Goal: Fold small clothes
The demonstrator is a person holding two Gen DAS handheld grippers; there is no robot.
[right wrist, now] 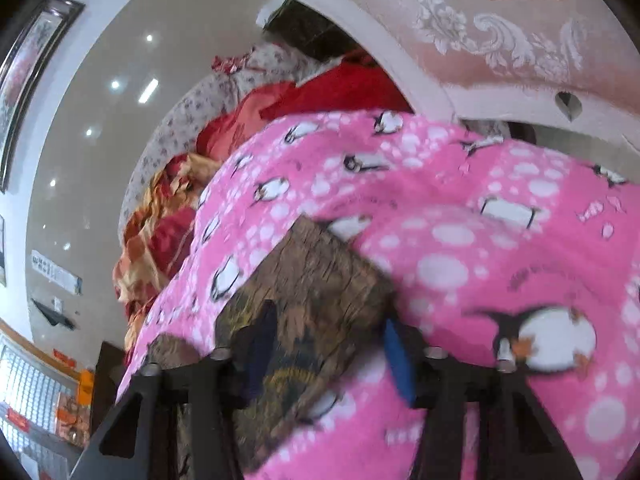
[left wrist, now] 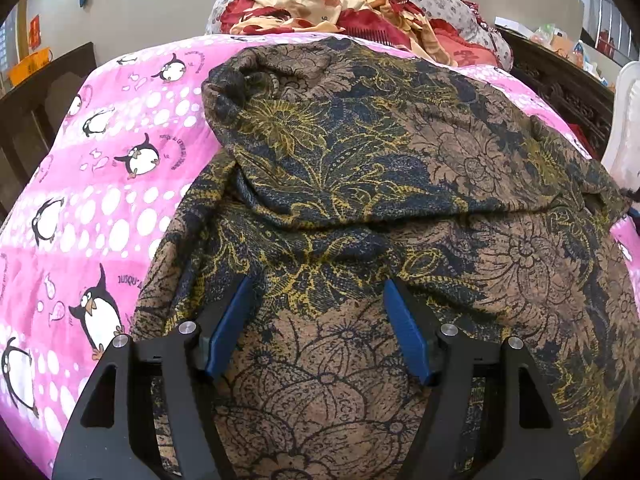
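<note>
A brown, navy and yellow floral garment (left wrist: 380, 184) lies spread on a pink penguin-print blanket (left wrist: 100, 200), with one part folded over across its middle. My left gripper (left wrist: 318, 292) is open just above the garment's near part, its blue pads (left wrist: 230, 328) wide apart and holding nothing. In the blurred right wrist view, a corner of the same garment (right wrist: 316, 296) lies on the blanket (right wrist: 500, 240) between my right gripper's (right wrist: 332, 332) open fingers. The blue right pad (right wrist: 398, 360) stands apart from the cloth edge.
A heap of red, orange and floral bedding (left wrist: 340, 4) lies at the blanket's far end. Dark wooden bed frame (left wrist: 560, 88) runs on the right, with a white plastic chair (left wrist: 626, 128) beside it. An ornate headboard (right wrist: 480, 48) shows in the right wrist view.
</note>
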